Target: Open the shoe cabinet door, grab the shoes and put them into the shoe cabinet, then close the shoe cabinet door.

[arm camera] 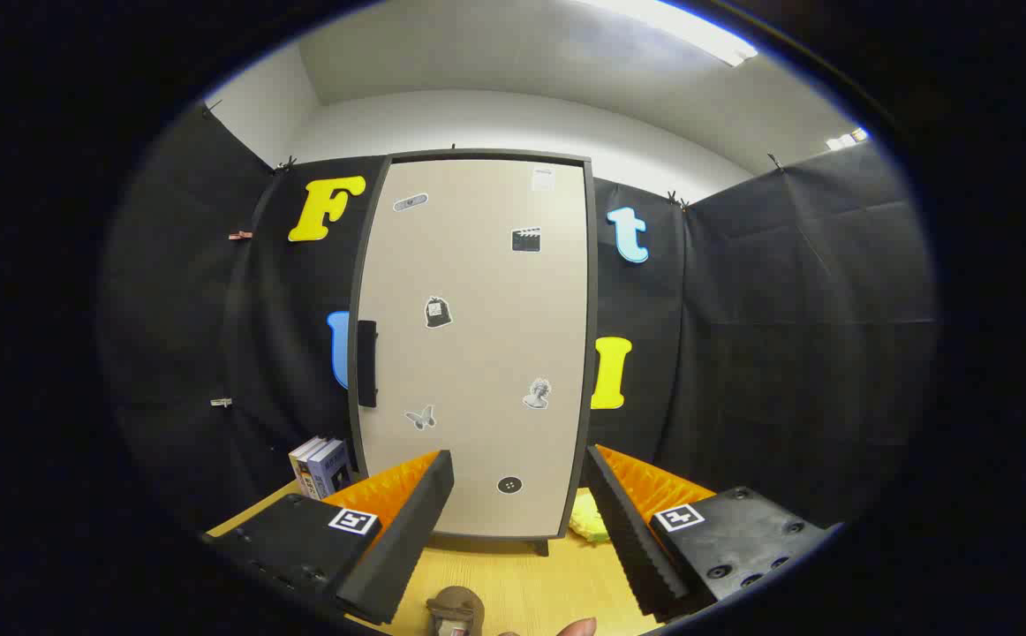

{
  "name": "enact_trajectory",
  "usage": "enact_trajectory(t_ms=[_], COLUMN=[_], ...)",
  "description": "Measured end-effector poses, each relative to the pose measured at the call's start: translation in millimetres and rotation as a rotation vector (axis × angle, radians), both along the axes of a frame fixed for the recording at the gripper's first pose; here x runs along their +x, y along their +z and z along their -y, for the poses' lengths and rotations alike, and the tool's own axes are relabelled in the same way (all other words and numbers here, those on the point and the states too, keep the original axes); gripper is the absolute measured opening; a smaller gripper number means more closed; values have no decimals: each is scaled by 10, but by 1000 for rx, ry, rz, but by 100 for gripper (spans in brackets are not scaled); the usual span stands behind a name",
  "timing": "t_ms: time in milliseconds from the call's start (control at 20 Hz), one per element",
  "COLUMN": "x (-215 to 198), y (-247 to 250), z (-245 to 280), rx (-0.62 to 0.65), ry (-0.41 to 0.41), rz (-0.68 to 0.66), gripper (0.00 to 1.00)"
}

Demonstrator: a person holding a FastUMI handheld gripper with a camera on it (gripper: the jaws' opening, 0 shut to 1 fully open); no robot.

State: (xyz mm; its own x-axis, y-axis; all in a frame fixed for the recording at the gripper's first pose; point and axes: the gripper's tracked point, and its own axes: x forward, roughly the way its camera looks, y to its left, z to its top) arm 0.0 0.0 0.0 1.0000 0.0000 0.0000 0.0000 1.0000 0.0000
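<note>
The shoe cabinet [478, 353] stands upright straight ahead on the wooden table, its beige door shut and dotted with small stickers. A dark handle [366, 363] sits on the door's left edge. My gripper [520, 473] is open, its two fingers spread wide in front of the door's lower part with nothing between them. A small brown shoe [456, 611] lies on the table close below the fingers, partly cut off. A yellow-green thing [589, 523] peeks out beside the cabinet's lower right corner; I cannot tell what it is.
A few books [320, 466] stand left of the cabinet's base. Black cloth walls [787, 336] enclose the booth on both sides and behind. A fingertip [577, 628] of a person shows near the shoe. The wooden table [548, 583] runs up to the cabinet.
</note>
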Motion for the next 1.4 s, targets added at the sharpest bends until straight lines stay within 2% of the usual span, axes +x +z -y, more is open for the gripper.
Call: enact_trajectory(t_ms=[1400], x=[55], y=[-82], z=[-223], rx=[18], ry=[18], rz=[-22], gripper=[98])
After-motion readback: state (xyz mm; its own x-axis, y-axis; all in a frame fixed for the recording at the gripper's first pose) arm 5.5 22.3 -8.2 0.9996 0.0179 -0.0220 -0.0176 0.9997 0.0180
